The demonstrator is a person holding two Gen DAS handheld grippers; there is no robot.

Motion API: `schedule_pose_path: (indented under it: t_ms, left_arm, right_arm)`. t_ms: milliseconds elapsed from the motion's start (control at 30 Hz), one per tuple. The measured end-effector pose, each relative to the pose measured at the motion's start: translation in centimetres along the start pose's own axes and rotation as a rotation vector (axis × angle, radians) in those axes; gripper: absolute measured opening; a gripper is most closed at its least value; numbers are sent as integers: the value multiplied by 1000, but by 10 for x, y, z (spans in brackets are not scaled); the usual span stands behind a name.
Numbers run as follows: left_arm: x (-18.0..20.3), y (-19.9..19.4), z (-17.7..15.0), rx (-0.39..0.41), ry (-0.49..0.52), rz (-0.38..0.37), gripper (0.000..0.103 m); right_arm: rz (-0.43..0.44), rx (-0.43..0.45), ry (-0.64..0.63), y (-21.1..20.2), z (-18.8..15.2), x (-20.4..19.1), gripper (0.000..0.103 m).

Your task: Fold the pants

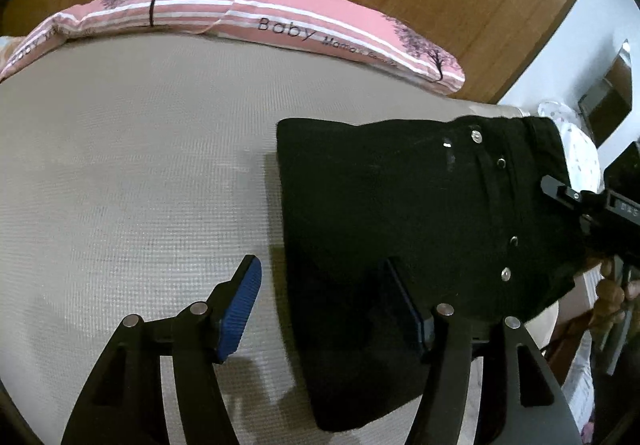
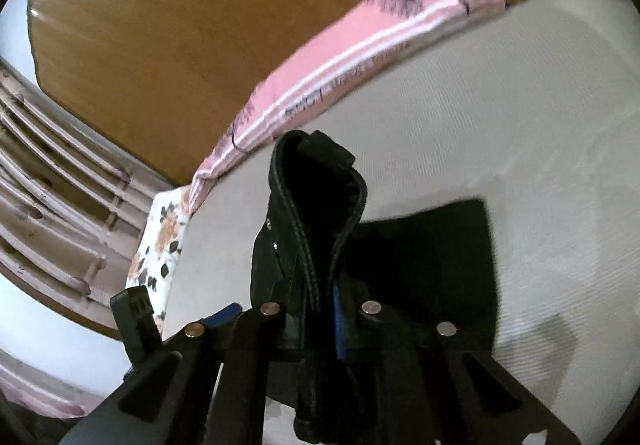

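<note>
Pants [image 1: 400, 213] lie folded on the bed's [image 1: 132, 173] right side. My right gripper [image 2: 320, 321] pinches the waistband, apparently mid-fold; my left gripper [image 1: 328, 309] hangs wide apart, empty. Next: carry the waistband across, then let go.

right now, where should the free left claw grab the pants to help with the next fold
Take the pants at the folded edge on their left, which lies flat on the bed. Come in low from the open bed side; the open left claw already straddles that edge near its near end. The right claw already pinches the waistband, so the opposite edge is probably the best hold.
</note>
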State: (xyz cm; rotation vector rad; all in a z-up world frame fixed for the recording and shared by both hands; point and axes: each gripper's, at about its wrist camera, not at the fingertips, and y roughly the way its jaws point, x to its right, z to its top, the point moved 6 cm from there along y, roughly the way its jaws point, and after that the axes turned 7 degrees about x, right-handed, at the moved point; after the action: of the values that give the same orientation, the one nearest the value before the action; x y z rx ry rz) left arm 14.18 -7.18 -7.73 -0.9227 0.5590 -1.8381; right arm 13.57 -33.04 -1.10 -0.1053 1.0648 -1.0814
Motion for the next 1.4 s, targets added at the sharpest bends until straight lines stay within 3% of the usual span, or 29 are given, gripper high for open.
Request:
schedule_pose_path:
  t_ms: [233, 400, 433, 467, 600, 767, 1000, 1400]
  left_arm:
    - [14, 5, -6, -24, 48, -8, 64]
    - [21, 9, -7, -39, 104, 18, 64]
    - [23, 10, -6, -43, 108, 20, 64]
    - [24, 12, -6, -49, 114, 26, 64]
    - [32, 18, -9, -60, 161, 62, 64]
    - [41, 27, -26, -102, 226, 111, 64]
    - [43, 33, -49, -129, 291, 172, 64]
    - [42, 30, -59, -136, 276, 193, 64]
  right_arm:
    - [-167, -68, 138, 12, -26, 91, 10]
    - [-169, -59, 148, 11, -30, 98, 10]
    - [-186, -64, 118, 9, -31, 95, 12]
    - [-226, -64, 88, 7, -32, 92, 21]
    - [-315, -67, 24, -4, -47, 86, 33]
    - [-367, -64, 23, -18, -68, 88, 47]
    - [-366, -59, 66, -24, -86, 93, 47]
    - [-341, -35, 128, -29, -96, 96, 48]
